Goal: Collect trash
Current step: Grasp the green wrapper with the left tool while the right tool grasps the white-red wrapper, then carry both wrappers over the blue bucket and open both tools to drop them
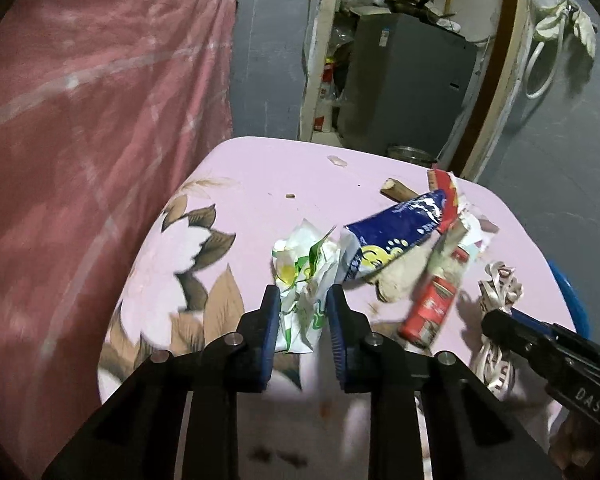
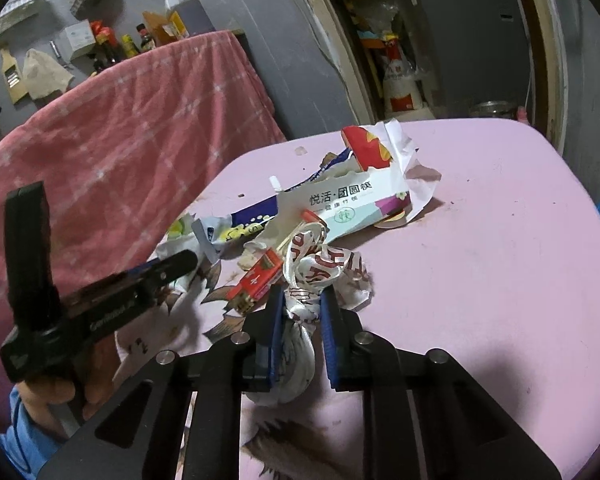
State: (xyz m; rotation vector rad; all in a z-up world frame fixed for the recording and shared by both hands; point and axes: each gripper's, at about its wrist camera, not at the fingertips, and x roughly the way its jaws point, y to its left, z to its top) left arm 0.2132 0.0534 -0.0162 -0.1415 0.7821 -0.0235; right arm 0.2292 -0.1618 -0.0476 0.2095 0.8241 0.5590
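Left claw (image 1: 303, 304) straddles the crumpled white-green wrapper (image 1: 306, 280), fingers on both sides of it and close in, so it reads as gripping the wrapper or a hair short of it; contact on the right pad is not clear. Wrapper's long axis runs straight out along the claw's line, lower end between the fingers, crumpled top just ahead, on the pink flower-print counter (image 1: 260, 168). Thin printed film, crushed and light, likely to slip or tear if pulled quickly. Next right, touching the wrapper's top, lies the blue snack bag (image 1: 396, 232), slanted up to the right, then a tan scrap under it and a red carton (image 1: 432, 308) tilted on end, near but apart from the left claw. Right claw (image 2: 302, 312) closes on the white ribbon bundle (image 2: 300, 320) with brown lettering; the bundle's knotted neck sits between the fingers, loops spilling forward, tail hanging back under the claw. Long axis again in line with the fingers. Satin, floppy, will trail. Beyond it, a torn white box (image 2: 352, 204) with printed characters lies across, well ahead of the claw. Each claw is nearest its own item: left for the wrapper, right for the ribbon. The move likely hinges on lifting straight up so the neighbouring bag and carton don't get dragged. No trash bin is visible in either view.
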